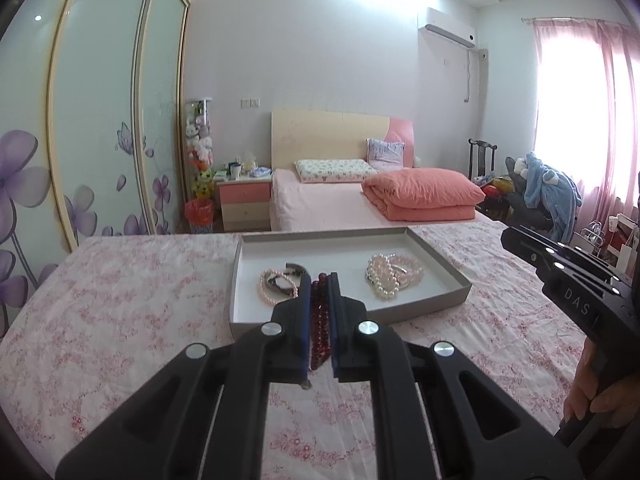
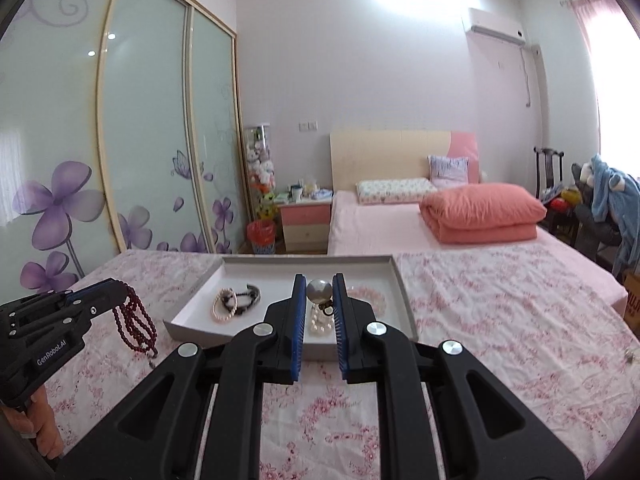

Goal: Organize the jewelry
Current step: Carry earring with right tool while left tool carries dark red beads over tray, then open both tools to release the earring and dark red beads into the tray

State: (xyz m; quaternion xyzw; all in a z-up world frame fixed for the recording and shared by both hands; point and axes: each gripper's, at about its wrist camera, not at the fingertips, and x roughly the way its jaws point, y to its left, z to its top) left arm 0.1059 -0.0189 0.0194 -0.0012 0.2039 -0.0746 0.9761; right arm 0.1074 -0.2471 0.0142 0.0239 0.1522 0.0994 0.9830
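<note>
Step in hand, as judged: dark red bead strand (image 2: 134,326) is being carried to the grey tray (image 1: 432,300) on the floral-covered table (image 1: 120,300).

- Left gripper (image 1: 319,280): jaws closed on the red strand. In the right wrist view it hangs in loops from the tips, above the cloth, at about 9 o'clock of the tray and just outside its near-left corner. Long axis vertical, free end pointing down.
- Right gripper (image 2: 316,280): jaws closed on a round silver-grey piece (image 2: 318,290), held above the tray's near half.
- Already in tray: pink pearl bracelet (image 1: 272,286) with a dark piece at 9 o'clock, pearl cluster (image 1: 390,276) at 3 o'clock.

Next move calls for carrying the strand toward 3 o'clock over the tray wall, lowering onto bare floor between the two groups, then releasing. Swinging loops may snag the rim.
</note>
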